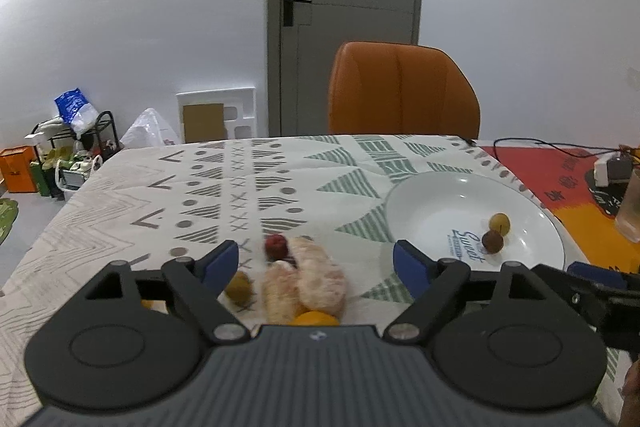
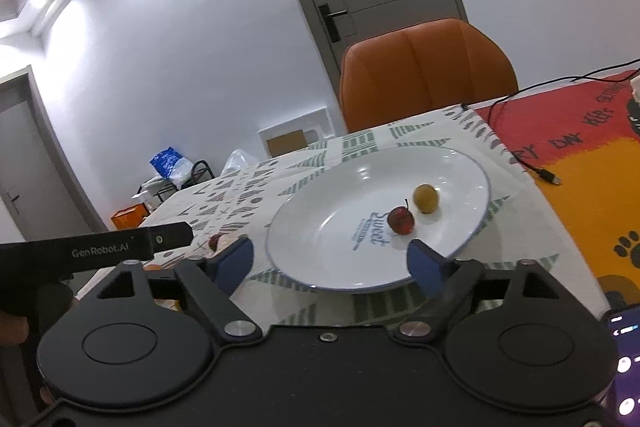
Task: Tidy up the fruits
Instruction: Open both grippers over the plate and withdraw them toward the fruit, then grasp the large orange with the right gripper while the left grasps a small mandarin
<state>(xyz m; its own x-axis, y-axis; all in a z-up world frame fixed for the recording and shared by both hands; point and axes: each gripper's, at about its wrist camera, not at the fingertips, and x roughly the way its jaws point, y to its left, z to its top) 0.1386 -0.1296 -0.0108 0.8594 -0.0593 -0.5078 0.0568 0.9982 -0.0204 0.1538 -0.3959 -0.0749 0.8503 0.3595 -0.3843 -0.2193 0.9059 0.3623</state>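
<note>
My left gripper stands open over a cluster of fruit on the patterned tablecloth. The cluster holds a small red fruit, pale peeled citrus segments, a green-yellow fruit and an orange partly hidden under the gripper body. To the right sits a white plate with a yellow fruit and a dark red fruit. My right gripper is open at the near rim of the plate, empty. The red fruit and yellow fruit lie beyond its fingers.
An orange chair stands at the table's far side. A red and orange mat with a black cable lies right of the plate. A glass stands at the right edge. A lit phone lies near right.
</note>
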